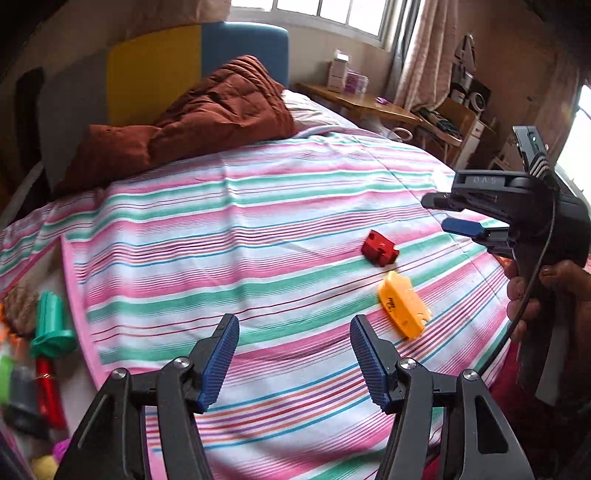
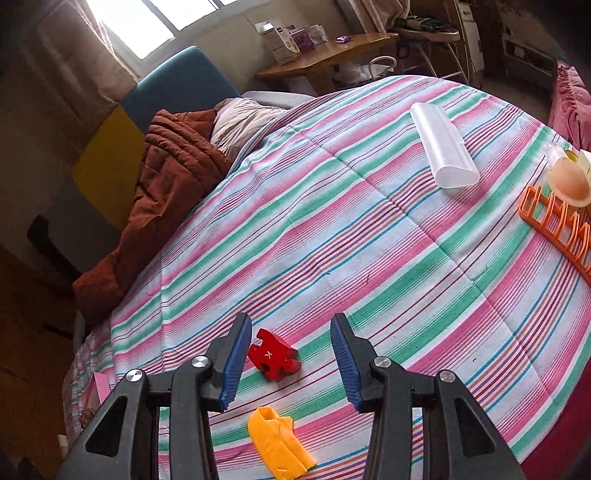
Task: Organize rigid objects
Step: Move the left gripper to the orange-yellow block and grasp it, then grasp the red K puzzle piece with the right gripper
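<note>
Where window [image 1: 325, 14] light falls, striped bedspread [image 1: 258, 229] lies.

White "K" on red puzzle piece [image 2: 273, 355]; black marking on yellow piece [image 1: 403, 304], unreadable.

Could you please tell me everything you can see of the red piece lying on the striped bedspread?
The red piece is a small, thick, jigsaw-shaped block, glossy like painted wood or plastic, with a knob on one side, notches along its edges and a white letter K on its top face. It lies flat on the striped bedspread, a little beyond the orange piece and apart from it. In the right wrist view it sits between the open fingers of the right tool, closer to one finger, though no contact shows.
</note>
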A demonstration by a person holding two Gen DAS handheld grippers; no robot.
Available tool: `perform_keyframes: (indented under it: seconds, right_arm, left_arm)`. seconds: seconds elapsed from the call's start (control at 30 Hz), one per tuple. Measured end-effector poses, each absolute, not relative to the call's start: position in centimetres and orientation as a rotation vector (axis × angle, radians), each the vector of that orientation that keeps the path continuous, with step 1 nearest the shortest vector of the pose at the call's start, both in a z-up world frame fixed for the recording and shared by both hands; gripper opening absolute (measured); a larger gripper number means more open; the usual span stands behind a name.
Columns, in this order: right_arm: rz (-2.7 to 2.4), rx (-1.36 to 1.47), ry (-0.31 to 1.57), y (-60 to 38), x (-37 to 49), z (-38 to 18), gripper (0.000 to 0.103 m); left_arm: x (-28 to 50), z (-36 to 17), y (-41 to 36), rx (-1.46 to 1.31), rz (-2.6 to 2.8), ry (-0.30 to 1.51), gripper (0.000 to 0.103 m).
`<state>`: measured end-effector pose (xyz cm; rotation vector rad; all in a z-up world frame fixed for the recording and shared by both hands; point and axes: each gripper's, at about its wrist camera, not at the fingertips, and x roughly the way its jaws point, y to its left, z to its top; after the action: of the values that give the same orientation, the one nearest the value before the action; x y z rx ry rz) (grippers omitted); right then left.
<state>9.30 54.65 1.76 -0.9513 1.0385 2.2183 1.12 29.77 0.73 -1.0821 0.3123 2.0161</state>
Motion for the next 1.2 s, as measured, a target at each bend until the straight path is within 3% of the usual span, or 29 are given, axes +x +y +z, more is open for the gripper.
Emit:
perform_keyframes:
  seconds: [0.43,0.5,0.6,1.0,1.2]
  right_arm:
    - [2.221,-0.835,1.034,55.3,10.4,2.9,0.045]
    - [2.222,-0.851,1.042,55.3,10.3,2.7,0.045]
    - [2.226,-0.894,1.054,55.2,9.8,2.2,0.045]
    - [2.165,-1.089,1.131,55.0,8.5,-0.7,0.045]
    - [2.154,-1.2,1.067,53.9,7.4,-1.6,0.045]
  left_arm:
    - [2.4,-3.4,40.3,-1.213,1.755,0.273,0.06]
    - [2.3,-4.5,40.4,-1.241,1.772,0.296,0.049]
    - [2.5,-4.1,39.2,-1.202,1.782,0.288,0.031]
    - [3.2,-3.7,28.4,-1.114,2.009,0.299,0.03]
    - [2.8,-4.1,25.5,-1.121,2.049,0.235,0.03]
